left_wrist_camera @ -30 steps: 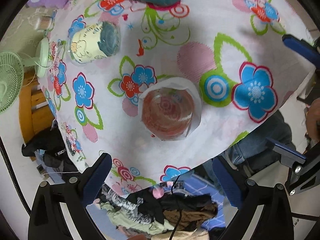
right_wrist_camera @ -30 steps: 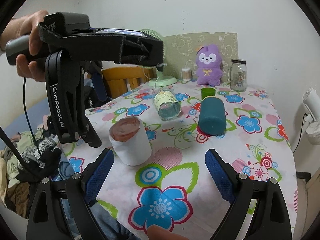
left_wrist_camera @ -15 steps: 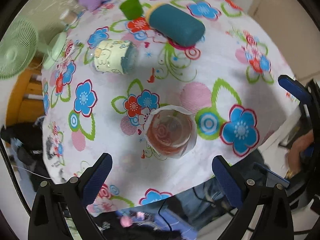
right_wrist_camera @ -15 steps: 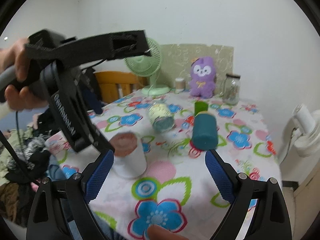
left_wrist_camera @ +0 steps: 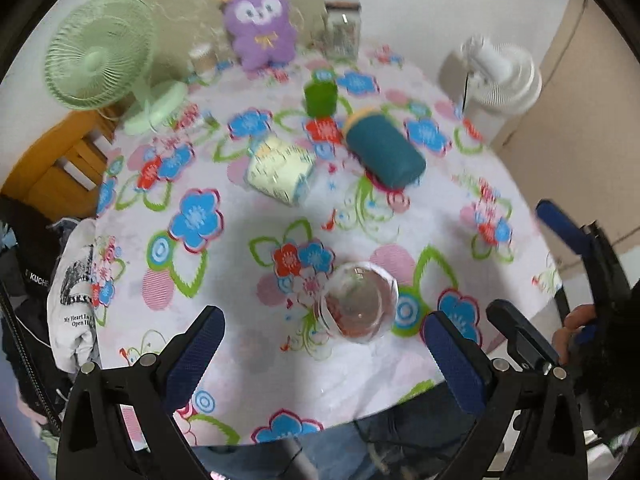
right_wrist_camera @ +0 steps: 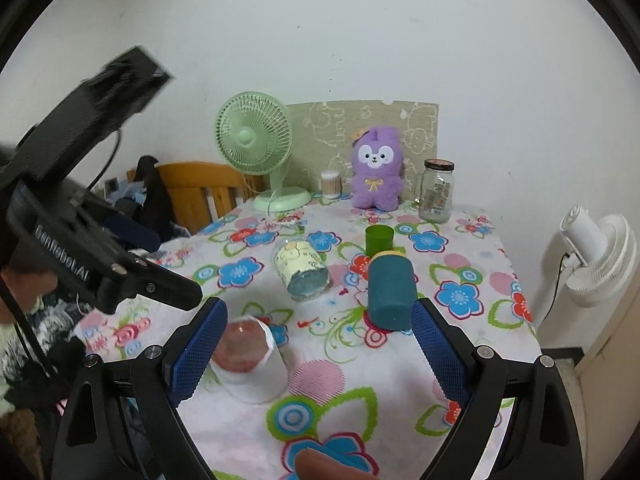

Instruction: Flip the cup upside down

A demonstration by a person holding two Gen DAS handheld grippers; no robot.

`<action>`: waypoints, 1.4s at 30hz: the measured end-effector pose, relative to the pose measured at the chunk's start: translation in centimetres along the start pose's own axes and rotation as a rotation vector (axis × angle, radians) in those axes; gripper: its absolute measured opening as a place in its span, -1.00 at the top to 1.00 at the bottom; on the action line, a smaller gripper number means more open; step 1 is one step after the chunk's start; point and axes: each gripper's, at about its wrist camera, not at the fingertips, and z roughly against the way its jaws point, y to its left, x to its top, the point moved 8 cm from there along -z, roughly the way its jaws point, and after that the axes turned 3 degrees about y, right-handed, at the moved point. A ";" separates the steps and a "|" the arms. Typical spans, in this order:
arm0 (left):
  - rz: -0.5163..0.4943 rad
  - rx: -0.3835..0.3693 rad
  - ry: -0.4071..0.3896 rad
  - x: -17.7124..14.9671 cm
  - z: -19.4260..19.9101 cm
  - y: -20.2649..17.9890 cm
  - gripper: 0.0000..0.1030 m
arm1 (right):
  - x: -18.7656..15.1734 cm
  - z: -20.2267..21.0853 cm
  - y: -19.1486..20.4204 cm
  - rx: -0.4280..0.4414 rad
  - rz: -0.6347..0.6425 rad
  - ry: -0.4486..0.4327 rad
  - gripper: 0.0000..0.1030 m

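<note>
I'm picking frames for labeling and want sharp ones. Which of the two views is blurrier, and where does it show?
Left wrist view: motion-smeared across the far table, the yellow-patterned jar and green cup soft-edged; the clear cup nearer is somewhat crisper. Right wrist view: table sharp, only the left tool's black body streaked. Both bend at the fisheye edges.

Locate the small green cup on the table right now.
In the right wrist view the green cup stands upright toward the back of the table, just behind the lying teal cylinder and in front of the purple plush toy.

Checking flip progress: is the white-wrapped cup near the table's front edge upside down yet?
Cannot tell for sure. The white-wrapped cup stands vertically, narrower pinkish end up, which suggests it is inverted, but neither view clearly shows a rim.
</note>
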 end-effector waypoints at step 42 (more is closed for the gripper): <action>0.400 0.245 -0.828 -7.6 7.6 7.3 -1.00 | 1.3 3.8 5.0 -0.195 0.042 -0.167 -0.98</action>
